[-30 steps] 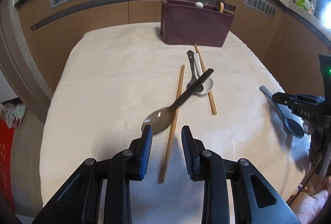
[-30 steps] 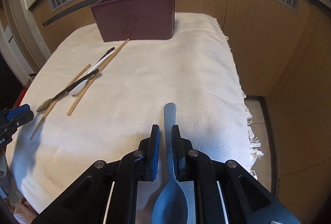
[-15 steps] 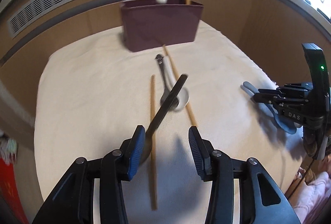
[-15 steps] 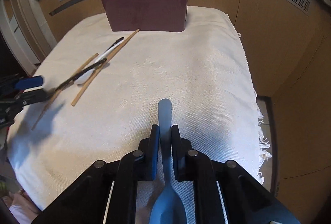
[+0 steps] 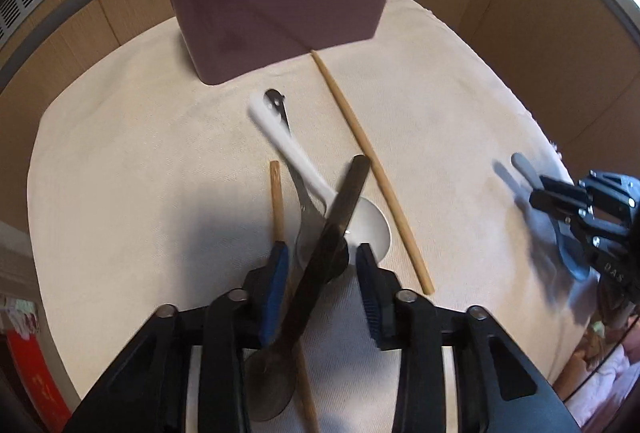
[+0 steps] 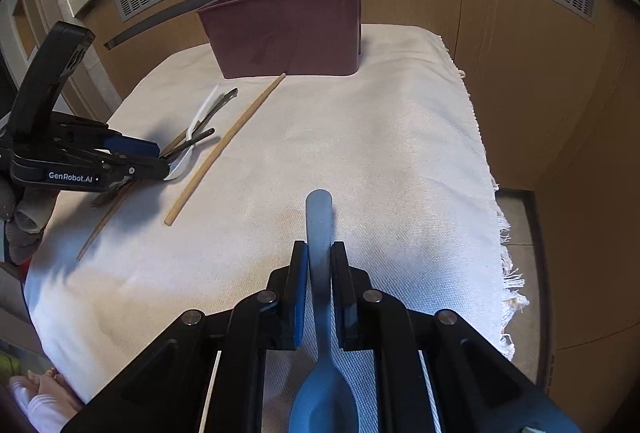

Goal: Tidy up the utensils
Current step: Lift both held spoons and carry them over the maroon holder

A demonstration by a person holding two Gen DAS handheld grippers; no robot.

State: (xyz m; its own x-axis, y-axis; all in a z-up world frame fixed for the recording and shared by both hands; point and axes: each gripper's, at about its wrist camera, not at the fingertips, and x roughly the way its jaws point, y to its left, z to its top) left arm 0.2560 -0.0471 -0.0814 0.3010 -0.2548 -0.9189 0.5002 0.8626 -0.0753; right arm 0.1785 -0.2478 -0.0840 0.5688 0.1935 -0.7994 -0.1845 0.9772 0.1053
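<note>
The right claw [image 6: 319,289] clamps the blue spoon [image 6: 320,313] by its handle for lifting. The left claw [image 5: 322,269], just closing, straddles the dark spoon [image 5: 320,265] mid-table, pads not yet pressing, to pick it from the pile.

Left gripper [image 5: 322,261] angled steeply down near the cloth's left edge, jaws just been closing, dark spoon handle between them, pads not visibly pressing, right gripper [image 6: 319,265] clamped on blue spoon handle, near the front edge, steady
</note>
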